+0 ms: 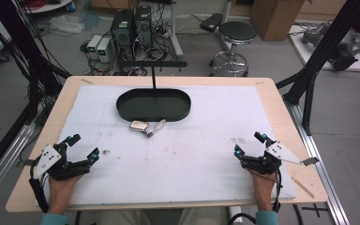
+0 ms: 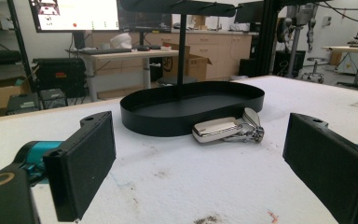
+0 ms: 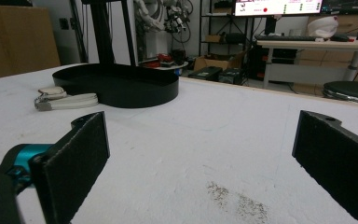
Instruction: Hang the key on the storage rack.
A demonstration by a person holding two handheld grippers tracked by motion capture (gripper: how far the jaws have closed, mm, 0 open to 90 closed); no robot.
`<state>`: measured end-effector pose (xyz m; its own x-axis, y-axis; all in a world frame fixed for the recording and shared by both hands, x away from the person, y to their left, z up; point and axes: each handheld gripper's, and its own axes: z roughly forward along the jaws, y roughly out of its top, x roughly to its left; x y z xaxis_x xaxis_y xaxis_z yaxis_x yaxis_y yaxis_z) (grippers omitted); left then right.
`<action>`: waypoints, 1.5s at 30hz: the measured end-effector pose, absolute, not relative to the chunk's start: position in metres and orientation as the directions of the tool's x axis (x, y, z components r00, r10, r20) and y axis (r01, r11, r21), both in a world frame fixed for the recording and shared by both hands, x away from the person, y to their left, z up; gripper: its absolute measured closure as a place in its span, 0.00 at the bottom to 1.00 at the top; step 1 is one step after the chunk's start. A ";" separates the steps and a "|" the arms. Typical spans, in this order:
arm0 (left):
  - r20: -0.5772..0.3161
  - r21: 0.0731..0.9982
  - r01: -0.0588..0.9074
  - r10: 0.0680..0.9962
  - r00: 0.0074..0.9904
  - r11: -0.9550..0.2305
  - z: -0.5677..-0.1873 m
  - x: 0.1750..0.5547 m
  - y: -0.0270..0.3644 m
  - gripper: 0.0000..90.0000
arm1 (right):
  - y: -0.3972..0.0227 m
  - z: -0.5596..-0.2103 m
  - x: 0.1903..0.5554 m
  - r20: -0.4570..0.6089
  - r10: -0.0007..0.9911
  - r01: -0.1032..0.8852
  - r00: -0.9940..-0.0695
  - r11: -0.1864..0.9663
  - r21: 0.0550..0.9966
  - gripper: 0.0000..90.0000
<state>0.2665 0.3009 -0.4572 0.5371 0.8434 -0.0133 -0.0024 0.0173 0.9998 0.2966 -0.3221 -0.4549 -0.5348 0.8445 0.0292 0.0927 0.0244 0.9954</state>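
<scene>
Resting at the near left edge of the worktop (image 1: 272, 101), the left tool (image 1: 83, 146) is sitting released, jaws spread wide with nothing between them. Lying mid-worktop, the silvery key fob (image 1: 139, 125) with its strap (image 1: 158, 127) is touching the front wall of the black oval tray (image 1: 153, 115), well apart from both hands. Over at the right, the right tool (image 1: 248, 144) is likewise gaping and empty. Nothing seems started; I'd judge a reach forward to the fob is coming next. No writing on it is readable.
</scene>
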 end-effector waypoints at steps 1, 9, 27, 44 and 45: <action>-0.013 1.000 -0.002 0.843 0.537 0.017 -0.457 0.266 0.301 0.11 | -0.322 -0.455 0.297 0.030 0.845 0.093 -0.534 0.024 0.995 0.03; -0.010 1.000 -0.002 0.843 0.537 0.013 -0.457 0.266 0.301 0.11 | -0.322 -0.455 0.296 0.018 0.847 0.087 -0.531 0.033 0.996 0.03; -0.033 0.999 0.024 0.853 0.521 0.024 -0.449 0.271 0.305 0.10 | -0.321 -0.455 0.296 0.019 0.847 0.089 -0.532 0.034 0.995 0.03; -0.014 0.972 0.192 0.779 0.627 -0.138 -0.387 0.306 0.287 0.10 | -0.322 -0.455 0.297 0.021 0.847 0.090 -0.531 0.032 0.995 0.03; -0.007 0.967 0.201 0.775 0.632 -0.156 -0.384 0.310 0.283 0.10 | -0.322 -0.455 0.297 0.021 0.847 0.090 -0.531 0.032 0.995 0.03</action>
